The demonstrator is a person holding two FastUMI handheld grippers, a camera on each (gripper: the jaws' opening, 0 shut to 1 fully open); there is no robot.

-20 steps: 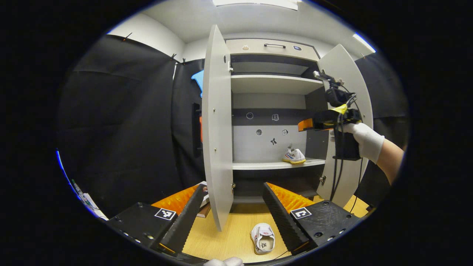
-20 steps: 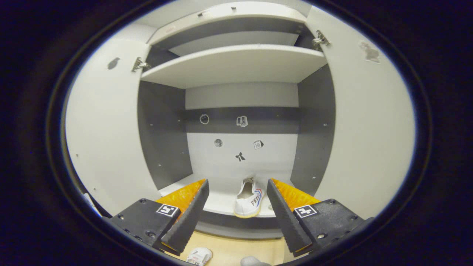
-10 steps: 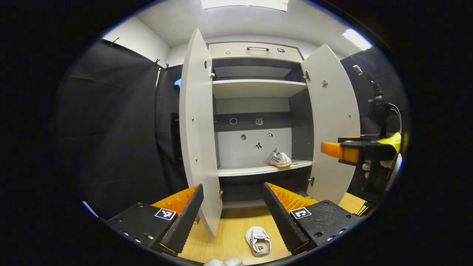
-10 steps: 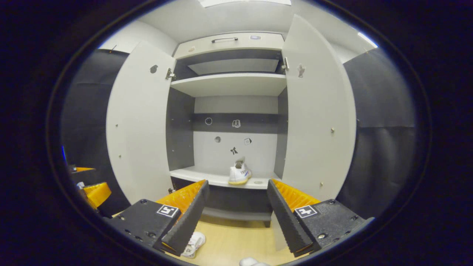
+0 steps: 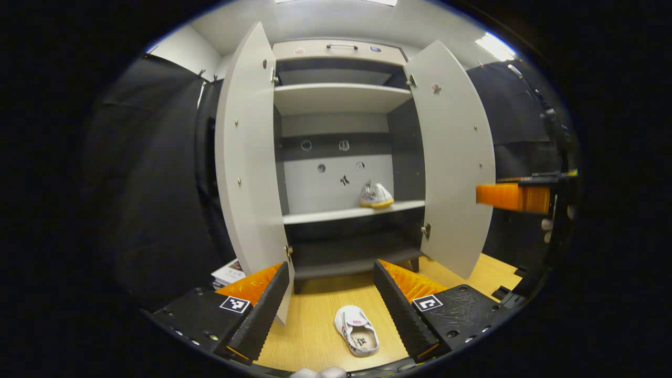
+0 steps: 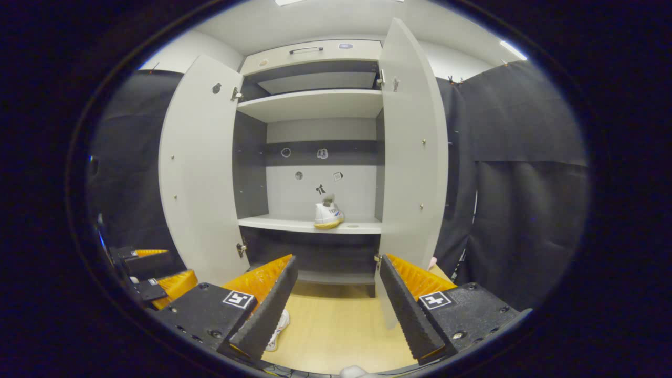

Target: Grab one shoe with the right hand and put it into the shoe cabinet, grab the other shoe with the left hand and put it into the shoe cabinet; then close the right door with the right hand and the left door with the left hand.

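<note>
Both grippers have drawn back from the shoe cabinet (image 6: 315,105) since a second ago, so its whole front with both doors open now shows. One shoe (image 6: 328,215) stands on the middle shelf (image 6: 283,224), toward its right end; in the left gripper view that shoe (image 5: 376,196) sits at about 12 o'clock above the fingers. The other shoe (image 5: 357,331) lies on the wooden floor (image 5: 315,325) in front of the cabinet, at 6 o'clock, between the fingers of the left gripper (image 5: 331,307), whose jaws stand wide apart and hold nothing. The right gripper (image 6: 336,304) is likewise spread wide and empty. The left door (image 5: 247,168) and right door (image 5: 454,163) hang open.
</note>
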